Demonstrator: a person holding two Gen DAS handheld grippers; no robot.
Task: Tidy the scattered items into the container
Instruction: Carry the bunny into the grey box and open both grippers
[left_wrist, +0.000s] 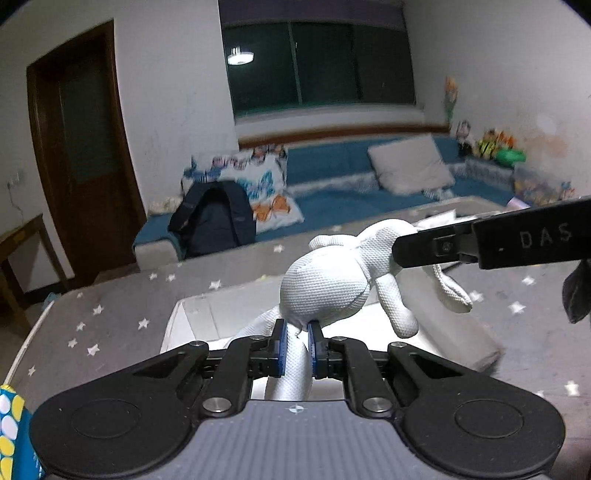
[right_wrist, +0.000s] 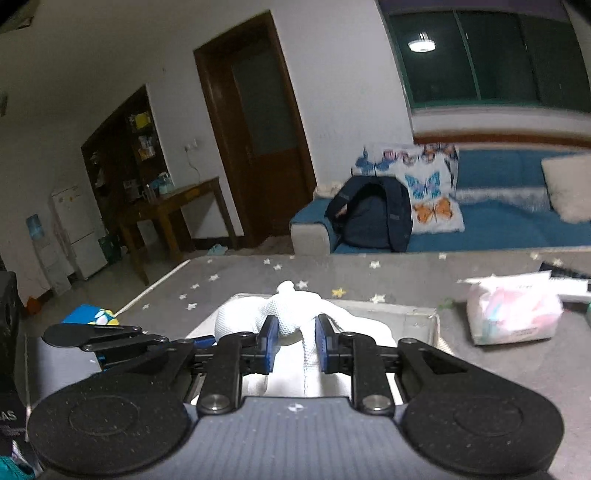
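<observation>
A white plush rabbit (left_wrist: 325, 284) hangs in the air over a white open box (left_wrist: 184, 321) on the grey star-patterned table. My left gripper (left_wrist: 296, 334) is shut on one of its long ears. My right gripper (right_wrist: 293, 338) is shut on another soft part of the rabbit (right_wrist: 284, 317); it enters the left wrist view from the right (left_wrist: 402, 251) and meets the rabbit's body there. The box also shows in the right wrist view (right_wrist: 417, 314), under the rabbit.
A pink and white tissue pack (right_wrist: 513, 314) lies on the table to the right of the box. A blue and yellow patterned item (right_wrist: 92, 315) lies at the table's left edge. A blue sofa (left_wrist: 332, 173) with pillows and a dark backpack (left_wrist: 214, 218) stands behind the table.
</observation>
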